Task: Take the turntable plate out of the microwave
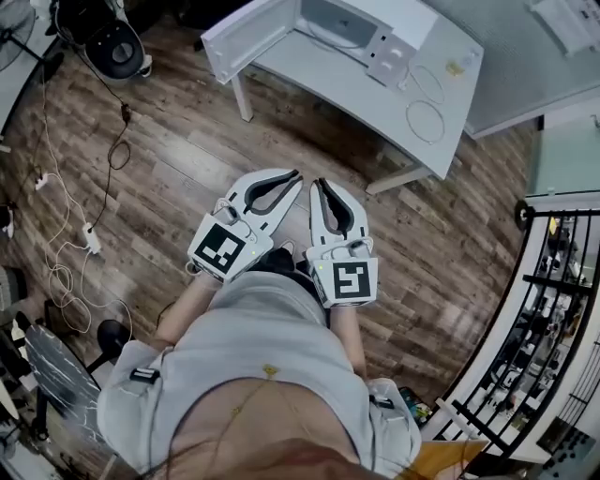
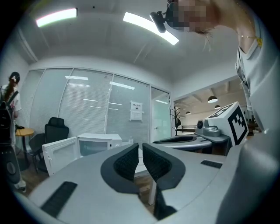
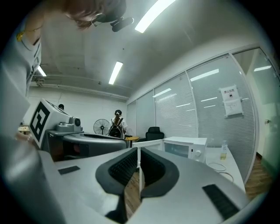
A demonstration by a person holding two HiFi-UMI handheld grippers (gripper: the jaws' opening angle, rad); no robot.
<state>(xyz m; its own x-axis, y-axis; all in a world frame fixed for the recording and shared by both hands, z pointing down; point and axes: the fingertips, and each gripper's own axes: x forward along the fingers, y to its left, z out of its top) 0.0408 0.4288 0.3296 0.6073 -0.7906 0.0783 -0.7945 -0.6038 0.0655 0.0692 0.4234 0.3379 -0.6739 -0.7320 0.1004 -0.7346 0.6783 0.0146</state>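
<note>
A white microwave [image 1: 352,23] stands on a white table [image 1: 375,89] at the far side of the room, with its door [image 1: 246,37] swung open to the left. I cannot make out the turntable plate inside its cavity. My left gripper [image 1: 296,175] and right gripper [image 1: 322,184] are side by side close to the person's body, well short of the table, both shut and empty. The left gripper view shows the shut left gripper [image 2: 140,147] with the microwave [image 2: 98,143] far beyond it. In the right gripper view the shut right gripper [image 3: 138,152] points at the open microwave [image 3: 186,146].
Two thin wire rings [image 1: 425,120] and a small bottle [image 3: 224,152] lie on the table right of the microwave. Cables [image 1: 66,234] trail over the wooden floor at left. A black railing [image 1: 553,281] stands at right. A black office chair [image 2: 54,129] and a person [image 3: 117,124] are in the background.
</note>
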